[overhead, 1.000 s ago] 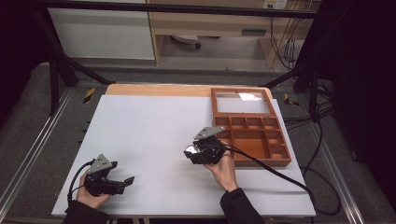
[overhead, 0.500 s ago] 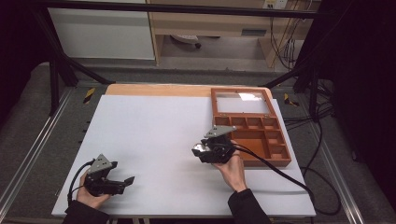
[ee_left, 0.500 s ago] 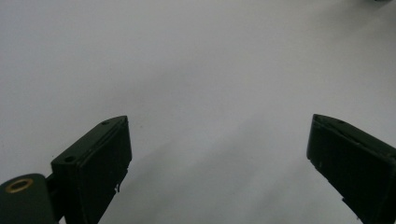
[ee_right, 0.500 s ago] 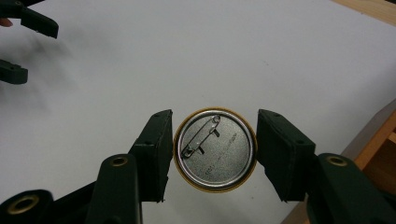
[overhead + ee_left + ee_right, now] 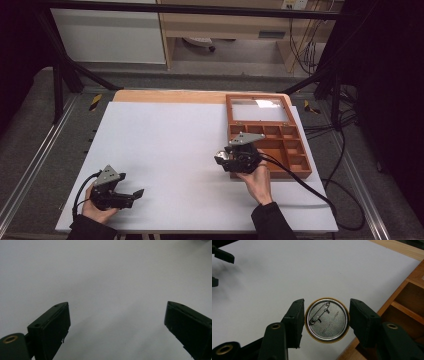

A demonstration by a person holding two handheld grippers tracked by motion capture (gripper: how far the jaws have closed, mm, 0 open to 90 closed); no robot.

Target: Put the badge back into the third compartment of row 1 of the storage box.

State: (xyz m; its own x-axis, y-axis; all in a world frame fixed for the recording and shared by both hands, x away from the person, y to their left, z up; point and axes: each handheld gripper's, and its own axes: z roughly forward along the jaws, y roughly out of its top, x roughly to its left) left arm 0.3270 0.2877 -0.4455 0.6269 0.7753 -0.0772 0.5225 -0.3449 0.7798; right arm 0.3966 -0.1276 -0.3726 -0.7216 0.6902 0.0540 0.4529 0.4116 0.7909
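right gripper pinches a round pin badge edge to edge, metal back and clasp facing the camera; the rim hold keeps the face untouched. it hangs at the near left corner of the wooden compartment box, likely bound for a cell. left gripper has its jaws spread, nothing between them, parked low over the white table, well apart, probably idle.
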